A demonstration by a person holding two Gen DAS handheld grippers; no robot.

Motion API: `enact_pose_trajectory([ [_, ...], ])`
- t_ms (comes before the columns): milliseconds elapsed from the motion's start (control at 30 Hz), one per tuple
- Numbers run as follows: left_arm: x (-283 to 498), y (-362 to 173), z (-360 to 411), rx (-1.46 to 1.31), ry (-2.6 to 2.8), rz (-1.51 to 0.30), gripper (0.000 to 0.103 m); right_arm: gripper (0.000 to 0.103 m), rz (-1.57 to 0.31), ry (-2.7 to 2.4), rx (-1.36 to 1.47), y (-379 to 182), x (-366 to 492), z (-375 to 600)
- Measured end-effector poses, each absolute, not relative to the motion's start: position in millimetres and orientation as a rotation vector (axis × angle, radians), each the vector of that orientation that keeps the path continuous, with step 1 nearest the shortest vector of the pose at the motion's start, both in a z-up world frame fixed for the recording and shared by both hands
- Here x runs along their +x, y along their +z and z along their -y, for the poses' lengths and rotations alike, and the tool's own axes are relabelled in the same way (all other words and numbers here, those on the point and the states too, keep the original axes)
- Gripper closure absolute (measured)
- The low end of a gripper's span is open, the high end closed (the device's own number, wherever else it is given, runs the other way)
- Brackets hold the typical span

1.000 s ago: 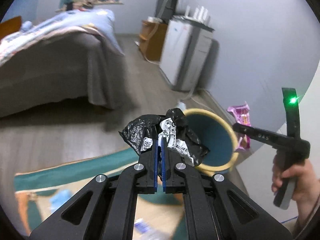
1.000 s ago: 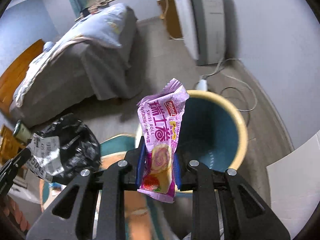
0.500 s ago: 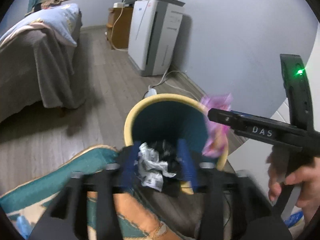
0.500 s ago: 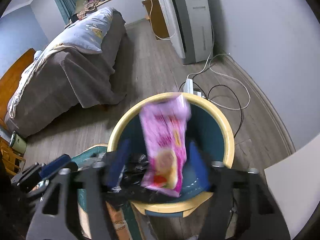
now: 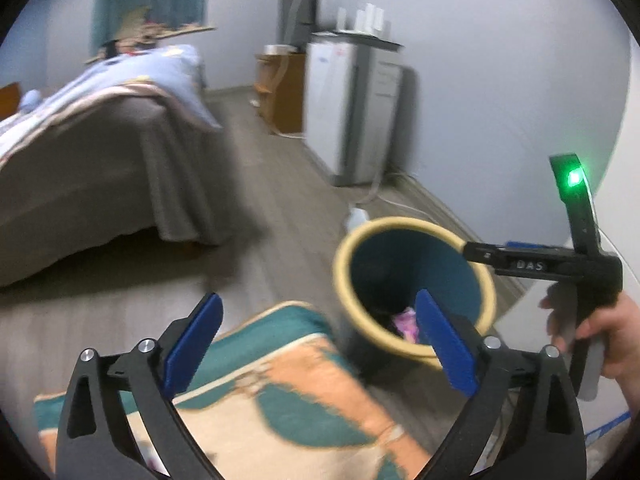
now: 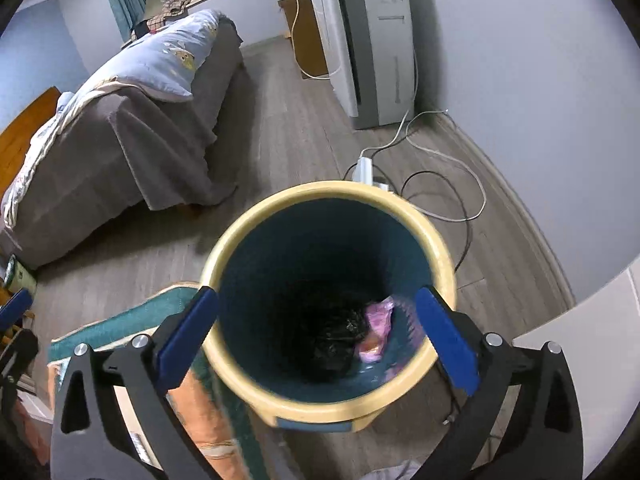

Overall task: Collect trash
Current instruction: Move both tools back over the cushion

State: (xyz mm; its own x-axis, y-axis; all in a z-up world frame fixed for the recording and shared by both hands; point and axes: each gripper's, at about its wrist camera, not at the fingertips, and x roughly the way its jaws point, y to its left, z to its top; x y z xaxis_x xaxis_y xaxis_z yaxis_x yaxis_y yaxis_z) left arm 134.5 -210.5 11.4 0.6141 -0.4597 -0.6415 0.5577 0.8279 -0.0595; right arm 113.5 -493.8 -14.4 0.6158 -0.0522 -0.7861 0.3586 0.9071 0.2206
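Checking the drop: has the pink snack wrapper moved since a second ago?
Yes. The pink snack wrapper has dropped from the right claw, now opening and empty, down inside the bin, beside the black bag.

My blue-padded black right gripper [image 6: 316, 334] frames a cream-rimmed teal bin [image 6: 320, 192] holding a pink wrapper [image 6: 378, 326] and black bag [image 6: 336, 340], beside a teal-and-orange patterned rug [image 5: 288, 396].

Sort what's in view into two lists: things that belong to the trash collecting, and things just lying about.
Part of the job:
- waste bin
- pink snack wrapper, in the bin
- black plastic bag, in the bin
- left gripper, opening, nothing between its jaws
- right gripper, opening, nothing between its jaws

Just lying about:
- bed
- rug
- power strip and cables
- white floor appliance
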Motion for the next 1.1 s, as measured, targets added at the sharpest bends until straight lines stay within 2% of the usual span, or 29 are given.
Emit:
enact_pose_trajectory([
  [233, 116, 37, 122, 0.095, -0.359, -0.676, 0.005, 0.005, -0.844, -0.226, 0.281, 26, 113, 421],
  [500, 102, 35, 23, 0.063, -0.123, -0.720, 0.005, 0.005, -0.840, -0.125, 0.151, 50, 108, 315],
  [733, 90, 15, -30, 0.035, -0.101, -0.748, 0.005, 0.005, -0.839, -0.011, -0.002, 32, 82, 244],
  [1000, 83, -28, -55, 0.098, -0.123, -0.827, 0.005, 0.005, -0.984, 0.112, 0.223, -2, 84, 223],
  [1100, 86, -37, -58, 0.127, -0.125, -0.855, 0.005, 0.005, -1.036, 0.091, 0.194, -14, 79, 218],
])
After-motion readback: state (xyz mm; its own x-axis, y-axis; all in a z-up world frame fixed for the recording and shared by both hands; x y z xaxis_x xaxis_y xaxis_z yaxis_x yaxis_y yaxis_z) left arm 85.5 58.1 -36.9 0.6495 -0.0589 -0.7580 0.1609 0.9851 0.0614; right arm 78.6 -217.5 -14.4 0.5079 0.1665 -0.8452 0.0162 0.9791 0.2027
